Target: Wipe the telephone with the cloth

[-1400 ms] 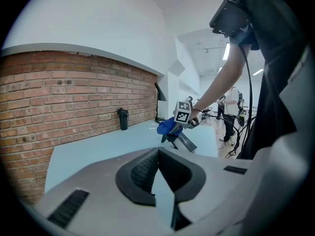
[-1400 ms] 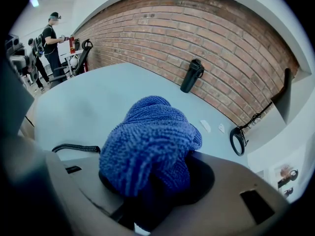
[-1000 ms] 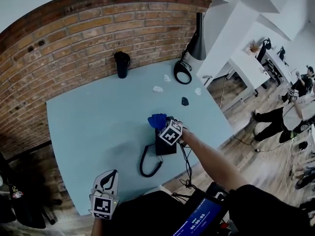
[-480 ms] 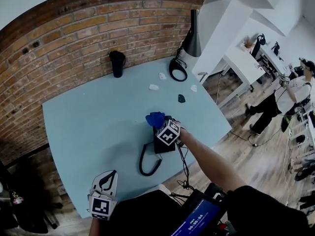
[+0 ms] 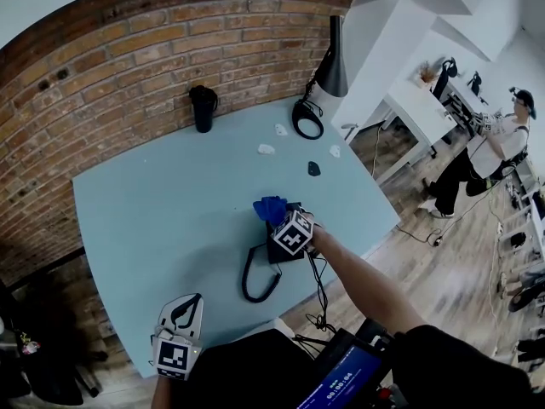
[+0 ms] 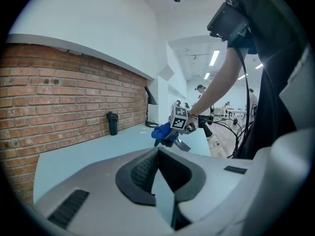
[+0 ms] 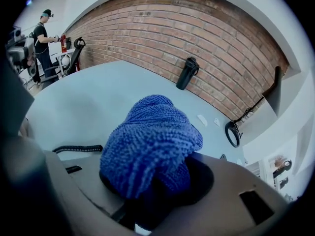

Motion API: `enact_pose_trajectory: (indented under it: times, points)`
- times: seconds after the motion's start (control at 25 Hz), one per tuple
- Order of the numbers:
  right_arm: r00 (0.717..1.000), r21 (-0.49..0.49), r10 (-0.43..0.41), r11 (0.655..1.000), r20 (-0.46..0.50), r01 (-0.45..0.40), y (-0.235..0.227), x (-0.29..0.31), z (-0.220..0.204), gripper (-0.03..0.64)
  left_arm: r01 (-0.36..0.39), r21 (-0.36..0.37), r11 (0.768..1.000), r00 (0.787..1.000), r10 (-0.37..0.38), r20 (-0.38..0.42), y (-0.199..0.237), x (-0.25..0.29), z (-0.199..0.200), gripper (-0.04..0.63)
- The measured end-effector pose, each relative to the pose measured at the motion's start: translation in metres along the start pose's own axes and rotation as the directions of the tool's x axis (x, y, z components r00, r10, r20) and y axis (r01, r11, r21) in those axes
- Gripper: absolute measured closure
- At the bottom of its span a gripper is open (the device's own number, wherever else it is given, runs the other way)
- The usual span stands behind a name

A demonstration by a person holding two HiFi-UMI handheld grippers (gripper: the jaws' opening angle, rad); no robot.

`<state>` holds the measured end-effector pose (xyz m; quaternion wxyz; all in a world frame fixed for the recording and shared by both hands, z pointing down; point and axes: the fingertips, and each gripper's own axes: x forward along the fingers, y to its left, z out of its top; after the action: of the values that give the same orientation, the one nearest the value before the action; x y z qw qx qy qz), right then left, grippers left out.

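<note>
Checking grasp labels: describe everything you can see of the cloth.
The cloth is blue with a looped, knit or microfibre look. It is bunched into a rounded wad rather than spread flat. The right gripper is shut on its lower part, and most of the wad bulges out past the jaws. It is held over the far end of the black telephone; whether it touches the telephone cannot be told.

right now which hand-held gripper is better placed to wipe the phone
Right. The right hand-held gripper is shut on the cloth right at the phone; the left hand-held gripper is shut, empty, near the table's front edge.
</note>
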<state>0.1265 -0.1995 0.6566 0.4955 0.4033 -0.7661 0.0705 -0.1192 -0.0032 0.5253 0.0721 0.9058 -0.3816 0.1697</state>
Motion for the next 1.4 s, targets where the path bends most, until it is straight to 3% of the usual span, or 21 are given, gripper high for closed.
enact_pose_trajectory:
  times: [1.4]
  points:
    - [0.998, 0.116, -0.058, 0.992, 0.003, 0.057, 0.04, -0.005, -0.029, 0.433, 0.026, 0.016, 1.0, 1.0, -0.026, -0.013, 0.002, -0.019, -0.017, 0.572]
